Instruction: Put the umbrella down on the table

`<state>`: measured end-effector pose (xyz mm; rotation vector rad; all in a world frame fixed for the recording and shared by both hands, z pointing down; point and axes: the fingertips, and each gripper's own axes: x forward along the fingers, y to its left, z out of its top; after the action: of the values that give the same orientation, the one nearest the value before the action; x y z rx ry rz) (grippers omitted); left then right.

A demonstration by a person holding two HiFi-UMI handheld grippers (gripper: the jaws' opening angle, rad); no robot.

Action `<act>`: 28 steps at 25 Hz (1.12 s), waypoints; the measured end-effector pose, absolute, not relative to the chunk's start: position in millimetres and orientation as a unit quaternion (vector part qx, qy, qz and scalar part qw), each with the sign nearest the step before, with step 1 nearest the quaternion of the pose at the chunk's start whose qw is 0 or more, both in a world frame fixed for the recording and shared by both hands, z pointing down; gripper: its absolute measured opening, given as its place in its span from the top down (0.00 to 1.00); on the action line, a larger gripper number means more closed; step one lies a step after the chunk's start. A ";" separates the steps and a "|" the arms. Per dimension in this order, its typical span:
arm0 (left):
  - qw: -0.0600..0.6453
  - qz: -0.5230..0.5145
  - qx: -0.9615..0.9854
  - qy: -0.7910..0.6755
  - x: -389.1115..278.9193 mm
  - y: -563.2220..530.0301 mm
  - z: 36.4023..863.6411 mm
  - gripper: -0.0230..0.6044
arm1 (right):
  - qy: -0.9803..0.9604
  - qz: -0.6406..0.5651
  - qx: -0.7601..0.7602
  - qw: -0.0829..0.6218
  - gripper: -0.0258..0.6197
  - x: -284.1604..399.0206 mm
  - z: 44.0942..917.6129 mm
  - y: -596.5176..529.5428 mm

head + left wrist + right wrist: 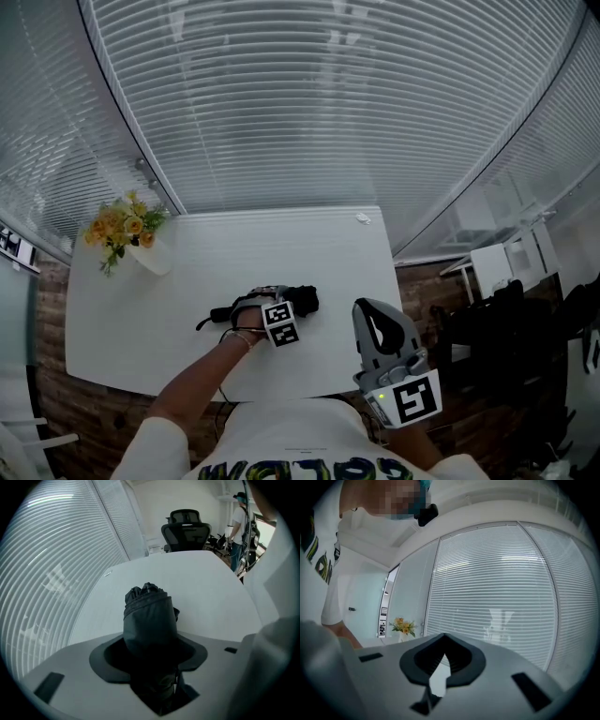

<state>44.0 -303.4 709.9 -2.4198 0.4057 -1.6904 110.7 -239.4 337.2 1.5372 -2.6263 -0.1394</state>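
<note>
Black umbrella [302, 300] clamped in L gripper [267, 303].

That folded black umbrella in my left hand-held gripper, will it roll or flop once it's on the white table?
The folded black fabric umbrella looks bunched and soft, so it probably gives when squeezed. Its roughly cylindrical bundle may roll slightly on the smooth white table, though wrinkled folds likely damp that. It seems compact, so probably light.

Counted: 1 umbrella [305, 300], 2 grippers (left gripper [270, 300], right gripper [380, 328]), 1 tabletop [281, 248], 1 flower bunch [120, 225] at far left corner, 1 small white bit [363, 218] by far edge.
</note>
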 end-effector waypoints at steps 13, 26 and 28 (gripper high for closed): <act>0.079 -0.548 -0.820 0.145 42.3 -301.8 701.5 0.44 | -0.865 -0.046 0.498 0.045 0.95 108.0 336.7 -239.3; 0.060 -0.428 -0.862 0.266 22.5 -319.0 590.1 0.44 | -0.868 -0.040 0.493 0.045 0.95 103.6 341.9 -241.6; 0.046 -0.392 -0.872 0.290 18.7 -320.7 567.2 0.44 | -0.869 -0.040 0.491 0.046 0.95 101.7 341.7 -242.5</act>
<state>18.7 -320.7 567.2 -2.6623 0.8859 -1.1955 101.7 -242.5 341.7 1.4991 -2.6533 -0.1224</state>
